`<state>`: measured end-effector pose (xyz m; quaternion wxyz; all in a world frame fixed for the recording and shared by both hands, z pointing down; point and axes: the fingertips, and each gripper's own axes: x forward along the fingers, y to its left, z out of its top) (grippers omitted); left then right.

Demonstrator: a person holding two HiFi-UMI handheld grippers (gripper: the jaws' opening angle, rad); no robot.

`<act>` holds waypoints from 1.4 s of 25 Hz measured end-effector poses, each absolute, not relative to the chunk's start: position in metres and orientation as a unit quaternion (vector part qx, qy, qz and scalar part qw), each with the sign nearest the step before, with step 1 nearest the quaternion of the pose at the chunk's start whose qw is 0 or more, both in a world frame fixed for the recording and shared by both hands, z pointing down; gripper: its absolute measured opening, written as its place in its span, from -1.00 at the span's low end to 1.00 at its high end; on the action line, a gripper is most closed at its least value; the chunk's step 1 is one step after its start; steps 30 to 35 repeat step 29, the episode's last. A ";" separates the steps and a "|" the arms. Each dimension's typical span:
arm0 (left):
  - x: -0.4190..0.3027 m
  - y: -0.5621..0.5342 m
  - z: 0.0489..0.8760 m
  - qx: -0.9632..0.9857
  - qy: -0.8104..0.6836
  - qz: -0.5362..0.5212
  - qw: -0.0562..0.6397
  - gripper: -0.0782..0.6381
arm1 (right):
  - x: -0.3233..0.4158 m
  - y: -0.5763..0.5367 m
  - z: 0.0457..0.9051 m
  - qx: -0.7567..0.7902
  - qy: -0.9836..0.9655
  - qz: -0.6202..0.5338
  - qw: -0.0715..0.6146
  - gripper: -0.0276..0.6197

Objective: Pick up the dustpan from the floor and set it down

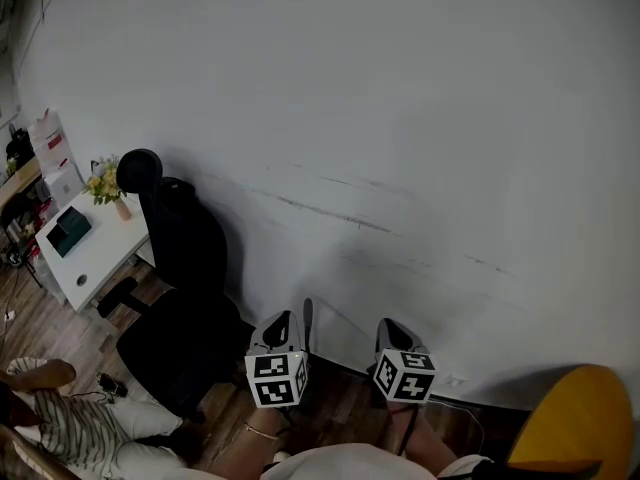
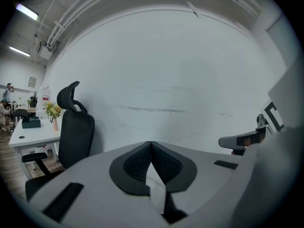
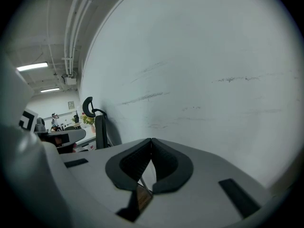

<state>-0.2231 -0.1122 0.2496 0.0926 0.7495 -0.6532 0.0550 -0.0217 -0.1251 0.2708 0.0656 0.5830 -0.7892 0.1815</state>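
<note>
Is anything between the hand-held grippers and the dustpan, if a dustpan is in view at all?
No dustpan shows in any view, so I cannot tell. The left hand-held gripper and the right hand-held gripper are shut and empty, facing the wall.

The left gripper (image 2: 151, 144) has its 2 jaws pressed together at the tips with nothing between them, facing a big white wall (image 2: 161, 75) with faint scuff lines. A black office chair (image 2: 76, 132) sits at the left beside a white desk (image 2: 35, 136) with yellow flowers (image 2: 52, 110). The right gripper (image 2: 237, 140) pokes in at the right edge.
</note>
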 end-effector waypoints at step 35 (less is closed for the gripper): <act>-0.253 -0.093 0.267 0.766 -0.631 0.070 0.102 -0.73 | -0.047 -0.100 0.274 0.601 -0.775 0.171 0.096 -0.82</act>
